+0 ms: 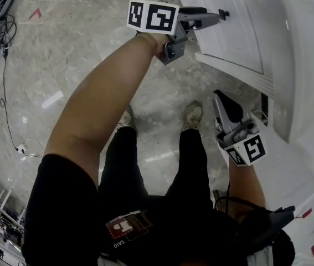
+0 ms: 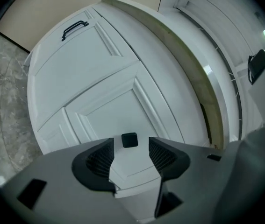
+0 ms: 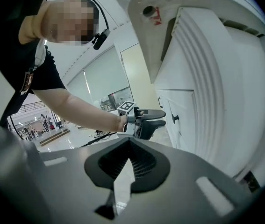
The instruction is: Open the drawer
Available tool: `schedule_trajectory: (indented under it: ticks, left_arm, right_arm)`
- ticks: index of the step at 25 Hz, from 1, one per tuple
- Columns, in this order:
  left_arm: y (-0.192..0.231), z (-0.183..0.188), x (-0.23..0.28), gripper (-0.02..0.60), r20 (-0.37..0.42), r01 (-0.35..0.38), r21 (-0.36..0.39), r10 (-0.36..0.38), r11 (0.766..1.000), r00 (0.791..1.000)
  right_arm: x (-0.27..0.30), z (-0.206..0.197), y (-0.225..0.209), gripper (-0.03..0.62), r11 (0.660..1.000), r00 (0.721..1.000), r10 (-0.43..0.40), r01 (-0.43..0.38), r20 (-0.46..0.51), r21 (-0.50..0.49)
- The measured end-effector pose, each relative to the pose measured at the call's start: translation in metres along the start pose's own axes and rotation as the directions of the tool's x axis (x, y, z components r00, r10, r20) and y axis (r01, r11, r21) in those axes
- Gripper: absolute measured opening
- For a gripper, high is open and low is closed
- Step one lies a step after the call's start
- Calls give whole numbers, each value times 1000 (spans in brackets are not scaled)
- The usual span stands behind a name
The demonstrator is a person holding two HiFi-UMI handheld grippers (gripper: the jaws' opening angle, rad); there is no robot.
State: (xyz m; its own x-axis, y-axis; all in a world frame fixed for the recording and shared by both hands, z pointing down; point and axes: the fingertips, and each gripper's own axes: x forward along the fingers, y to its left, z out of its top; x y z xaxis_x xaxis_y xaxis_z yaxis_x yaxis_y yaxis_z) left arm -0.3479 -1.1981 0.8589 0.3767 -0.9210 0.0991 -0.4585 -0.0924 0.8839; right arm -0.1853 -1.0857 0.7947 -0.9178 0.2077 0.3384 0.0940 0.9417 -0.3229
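The white cabinet front [image 2: 118,101] carries a small black square knob [image 2: 129,140]. My left gripper [image 2: 130,149] points at that front with its jaws open; the knob shows in the gap between the fingertips, and neither pad presses on it. In the head view the left gripper [image 1: 213,16] reaches forward at the top, its tips just short of the knob [image 1: 224,14]. My right gripper [image 1: 220,97] hangs lower at the right, away from the cabinet front. Its jaws [image 3: 129,160] are shut with nothing between them. It looks toward the left gripper [image 3: 150,117] and the knob [image 3: 174,119].
A second panel further along has a black bar handle [image 2: 74,29]. A pale countertop edge [image 2: 188,64] runs above the fronts. A white ribbed unit [image 3: 207,87] stands close on the right. Cables [image 1: 1,32] lie on the marble floor at far left; the person's shoes [image 1: 192,115] are below.
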Motion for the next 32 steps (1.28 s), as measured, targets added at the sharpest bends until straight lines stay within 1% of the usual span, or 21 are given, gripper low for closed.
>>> schedule_trajectory:
  ticks: [3, 6, 12, 15, 16, 17, 18, 23, 32]
  left_arm:
    - [-1, 1, 17, 221, -16, 13, -13, -14, 1000, 1000]
    - [2, -1, 27, 221, -34, 10, -28, -11, 1000, 999]
    - [14, 4, 39, 221, -7, -11, -69, 11, 998, 1000]
    - [13, 2, 44, 221, -5, 3, -80, -3, 997, 1000]
    - [10, 3, 45, 214, -2, 18, -76, -18, 997, 1000]
    - [7, 3, 45, 150, 2, 35, -70, -35, 997, 999]
    - [5, 4, 45, 138, 5, 49, -66, -49, 997, 999]
    - [4, 4, 43, 130, 4, 69, -76, -69, 995, 998]
    - [2, 2, 41, 126, -42, 69, -68, -72, 995, 996]
  right_arm:
    - [-4, -1, -2, -2, 1000, 1000, -5, 5, 1, 12]
    - [-8, -3, -4, -2, 1000, 1000, -7, 7, 3, 26]
    - [-14, -4, -10, -2, 999, 1000, -9, 9, -4, 30]
    - [-16, -3, -15, -2, 999, 1000, -13, 13, -1, 42]
    - [-16, -2, -16, -2, 999, 1000, -14, 14, -1, 44]
    - [-16, -2, -17, 0, 999, 1000, -14, 14, -1, 44]
    - [-17, -2, -17, -1, 999, 1000, -15, 15, -2, 42]
    - [-18, -3, -19, 0, 999, 1000, -17, 18, -5, 44]
    - [-16, -1, -15, -2, 999, 1000, -3, 3, -8, 47]
